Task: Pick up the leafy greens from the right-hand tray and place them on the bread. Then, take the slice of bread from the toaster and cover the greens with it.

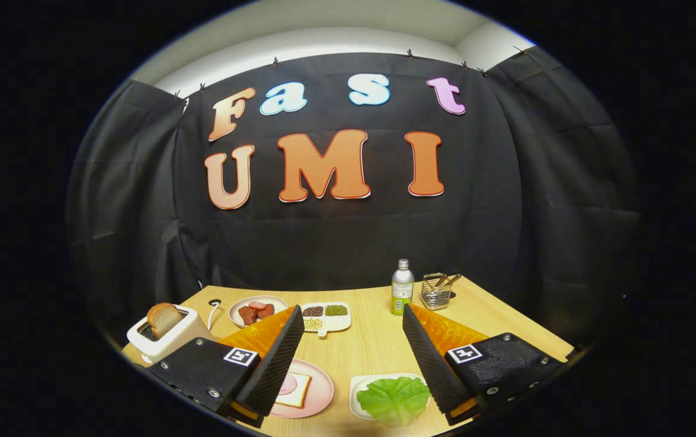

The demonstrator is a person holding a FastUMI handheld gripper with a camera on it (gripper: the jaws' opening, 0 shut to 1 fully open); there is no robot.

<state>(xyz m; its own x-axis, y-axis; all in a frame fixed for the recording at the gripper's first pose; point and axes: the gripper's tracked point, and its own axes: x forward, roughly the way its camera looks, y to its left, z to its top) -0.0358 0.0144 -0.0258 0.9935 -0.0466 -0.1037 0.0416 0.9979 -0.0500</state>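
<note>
The tabletop (pixel 372 352) spreads pale and woody under the claw (pixel 348 331), which hangs above it with its two fingers spread wide apart and nothing between them — released, holding nothing.

Largest of the things on it is the toaster (pixel 160 340), out at about ten o'clock from the claw, just beyond the left finger, with a slice of bread (pixel 164 318) standing up out of its slot. Next comes the right-hand tray (pixel 365 388), low at about five o'clock, close against the inner side of the right finger; the leafy greens (pixel 394 399) lie on it, one broad ruffled piece. Beside it at about seven o'clock sits a pink plate (pixel 316 393) carrying the bottom bread (pixel 294 389), with what looks like a round slice of something pink on top, partly hidden by the left finger.

Farther off, toward twelve o'clock, stand a plate of reddish pieces (pixel 257 311), a divided dish (pixel 325 317) of beans or seeds, a small bottle (pixel 402 287) and a wire basket (pixel 436 291).

By my reckoning the first step has not yet begun: the greens are on their tray, the plated bread uncovered, the toaster slice in place. The next move calls for dropping and swinging toward five o'clock so both fingers straddle the leaf, then closing gently — it looks soft and thin, likely to fold or slip.
</note>
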